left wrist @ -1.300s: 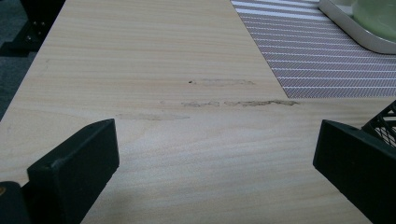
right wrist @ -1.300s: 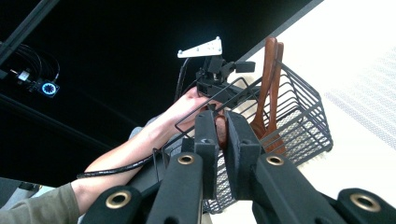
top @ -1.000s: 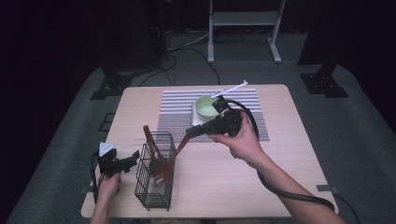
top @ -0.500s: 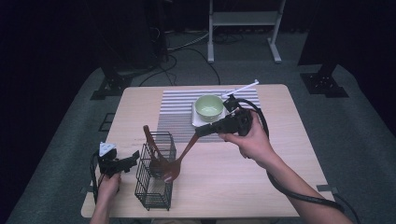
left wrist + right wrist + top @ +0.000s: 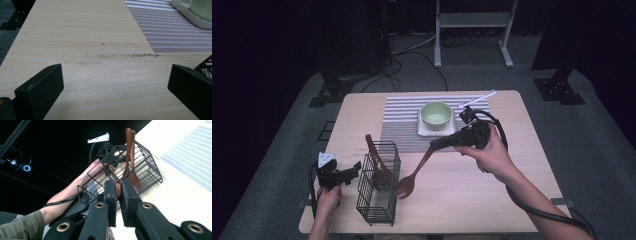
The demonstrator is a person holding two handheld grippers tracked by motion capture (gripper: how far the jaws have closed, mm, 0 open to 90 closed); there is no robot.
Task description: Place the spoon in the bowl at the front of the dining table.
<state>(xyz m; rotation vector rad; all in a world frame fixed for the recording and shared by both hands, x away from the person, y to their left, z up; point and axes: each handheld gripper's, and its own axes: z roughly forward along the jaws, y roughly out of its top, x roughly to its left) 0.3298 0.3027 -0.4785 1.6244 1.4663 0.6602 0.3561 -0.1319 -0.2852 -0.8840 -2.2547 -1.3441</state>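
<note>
My right gripper [image 5: 435,145] is shut on the handle end of a brown wooden spoon [image 5: 414,172]. The spoon slants down to the left, and its bowl sits just outside the right side of a black wire basket [image 5: 378,192]. In the right gripper view the jaws [image 5: 118,188] pinch the handle, with the basket [image 5: 146,168] beyond. Another wooden utensil [image 5: 373,150] leans inside the basket. My left gripper [image 5: 353,171] rests low at the basket's left side, open, with only bare table between its jaws [image 5: 115,80].
A green bowl [image 5: 436,114] stands on a white tray [image 5: 422,131] on a striped mat [image 5: 402,120] at the back middle of the table. A white straw-like stick [image 5: 479,98] lies at the mat's far right corner. Bare wood lies right of the basket.
My right hand has shifted to the right, taking the spoon with it. The spoon's bowl has gone from within the basket to just outside its right side. The left gripper has stayed put.
</note>
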